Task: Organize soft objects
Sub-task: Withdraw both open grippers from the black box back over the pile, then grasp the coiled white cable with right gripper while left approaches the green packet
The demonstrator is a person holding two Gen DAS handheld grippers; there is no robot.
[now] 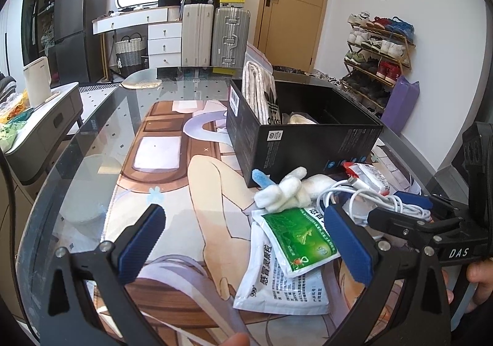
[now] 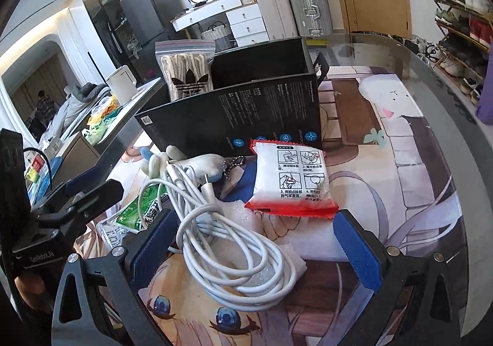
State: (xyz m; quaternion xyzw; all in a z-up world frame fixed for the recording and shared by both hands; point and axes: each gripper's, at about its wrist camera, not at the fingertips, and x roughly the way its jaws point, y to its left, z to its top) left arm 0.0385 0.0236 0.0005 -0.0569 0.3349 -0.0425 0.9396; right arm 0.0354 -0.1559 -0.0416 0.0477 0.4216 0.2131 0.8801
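White cable coil (image 2: 228, 241) lies on table in front of black box (image 2: 246, 117), between jaws of right gripper (image 2: 255, 250), which are wide apart. Light, floppy, loops slip; take at bundled middle. Left gripper (image 1: 246, 241) also open, empty.

We see a glass-topped bench (image 1: 101, 117) with a dark rounded rim, an anime-print mat (image 1: 172, 191) under the glass. Directly on it: open black box (image 1: 308, 142) toward the far side; just in front of the box, a small white plush toy (image 1: 286, 191) with a blue bit; beside that, a coiled white cable (image 2: 222, 241) resting partly on a white foam sheet (image 2: 295, 235); a red-and-white packet (image 2: 292, 182) on the foam's far edge, near the box. Two sachets overlap: green one (image 1: 295, 238) on top of a white one (image 1: 283, 287), touching the plush. Far end of the bench holds a flat pale item (image 1: 141, 84), too blurred to identify.
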